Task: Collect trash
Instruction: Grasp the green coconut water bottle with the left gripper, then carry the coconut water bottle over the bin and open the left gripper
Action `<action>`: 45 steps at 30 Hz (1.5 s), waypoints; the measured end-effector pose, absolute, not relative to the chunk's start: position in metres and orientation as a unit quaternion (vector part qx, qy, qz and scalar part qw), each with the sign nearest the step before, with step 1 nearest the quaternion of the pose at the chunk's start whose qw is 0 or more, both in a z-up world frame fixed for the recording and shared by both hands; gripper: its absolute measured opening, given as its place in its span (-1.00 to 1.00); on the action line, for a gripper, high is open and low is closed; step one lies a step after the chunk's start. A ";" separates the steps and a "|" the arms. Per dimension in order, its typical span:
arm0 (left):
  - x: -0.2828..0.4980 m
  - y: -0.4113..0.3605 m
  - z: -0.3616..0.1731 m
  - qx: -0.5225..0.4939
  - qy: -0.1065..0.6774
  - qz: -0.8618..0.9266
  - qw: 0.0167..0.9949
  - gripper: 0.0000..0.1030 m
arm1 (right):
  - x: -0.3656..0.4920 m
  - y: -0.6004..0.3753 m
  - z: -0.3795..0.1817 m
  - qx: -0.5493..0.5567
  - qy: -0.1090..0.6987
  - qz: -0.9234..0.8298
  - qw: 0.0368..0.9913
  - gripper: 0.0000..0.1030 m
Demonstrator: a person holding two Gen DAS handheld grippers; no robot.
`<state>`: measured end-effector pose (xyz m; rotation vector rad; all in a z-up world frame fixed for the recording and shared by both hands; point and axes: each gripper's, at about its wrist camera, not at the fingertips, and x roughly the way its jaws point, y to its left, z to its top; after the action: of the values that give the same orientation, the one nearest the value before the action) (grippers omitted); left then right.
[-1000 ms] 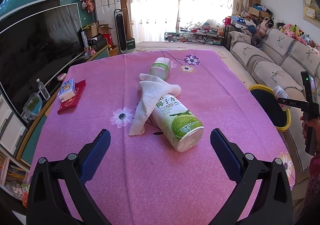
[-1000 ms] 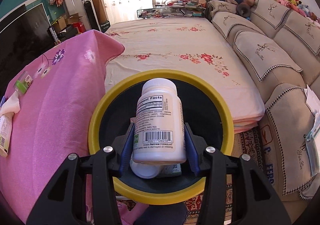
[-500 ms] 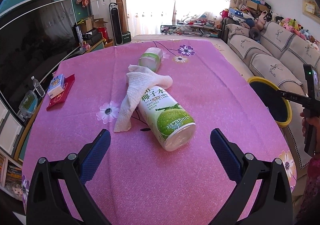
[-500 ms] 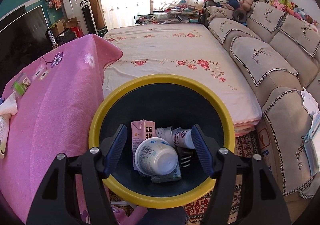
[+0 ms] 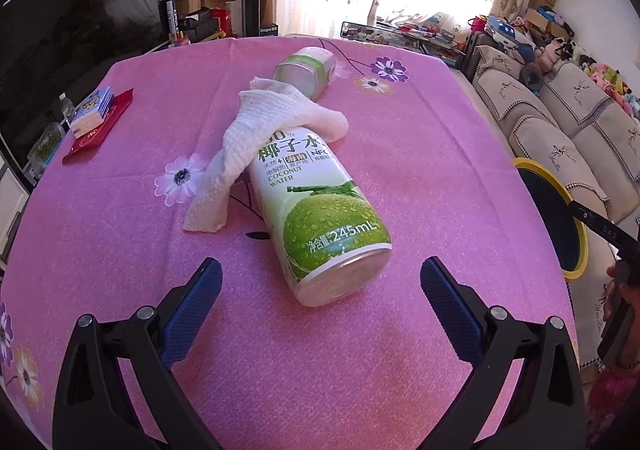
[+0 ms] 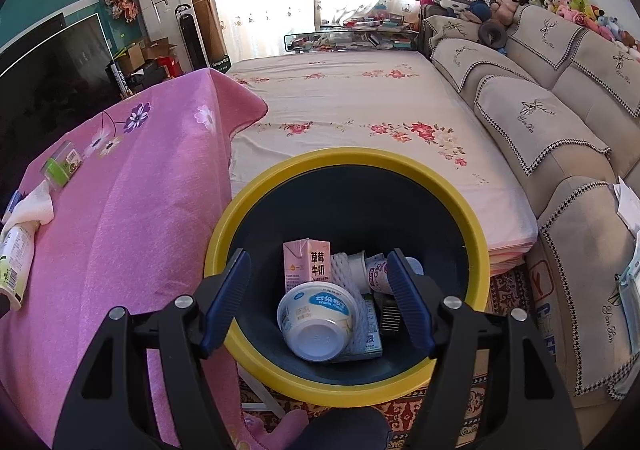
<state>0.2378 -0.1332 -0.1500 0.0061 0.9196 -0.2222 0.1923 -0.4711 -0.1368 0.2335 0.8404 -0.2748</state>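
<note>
The pink flowered tabletop (image 5: pixel 400 170) carries a coconut water bottle (image 5: pixel 320 218) lying just ahead of the left gripper (image 5: pixel 320 290), a white cloth (image 5: pixel 256 142) draped over its far end, a small jar (image 5: pixel 306 70) beyond, and a red packet (image 5: pixel 100 126) far left.

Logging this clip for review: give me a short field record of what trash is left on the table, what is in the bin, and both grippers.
on table: coconut water bottle lying on its side, white paper towel draped over it, small green-labelled jar behind
bin: yellow-rimmed bin holds a pudding cup, strawberry milk carton and other trash
left gripper: open, near the bottle
right gripper: open above the bin, jaws just opened, empty
</note>
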 end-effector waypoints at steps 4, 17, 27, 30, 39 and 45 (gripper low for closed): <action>0.248 -0.140 -0.152 0.002 0.436 -0.090 0.895 0.91 | 0.191 -0.476 -0.141 0.121 0.406 -0.132 0.896 0.30; 0.280 -0.135 -0.165 -0.012 0.452 -0.066 0.890 0.15 | 0.185 -0.487 -0.148 0.135 0.407 -0.132 0.894 0.30; 0.249 -0.108 -0.150 0.006 0.450 -0.100 0.887 0.01 | 0.187 -0.475 -0.143 0.127 0.407 -0.122 0.896 0.30; 0.233 -0.098 -0.141 0.009 0.451 -0.116 0.885 0.00 | 0.188 -0.471 -0.140 0.124 0.405 -0.118 0.898 0.30; 0.185 -0.072 -0.100 0.021 0.416 -0.144 0.898 -0.01 | 0.184 -0.455 -0.127 0.114 0.395 -0.105 0.906 0.30; 0.167 -0.059 -0.078 0.014 0.399 -0.150 0.904 -0.01 | 0.178 -0.453 -0.122 0.112 0.389 -0.103 0.909 0.30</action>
<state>0.1674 -0.0592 -0.0785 0.0281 0.8246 -0.3100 0.1784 -0.4527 -0.1217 0.2304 0.8023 -0.2131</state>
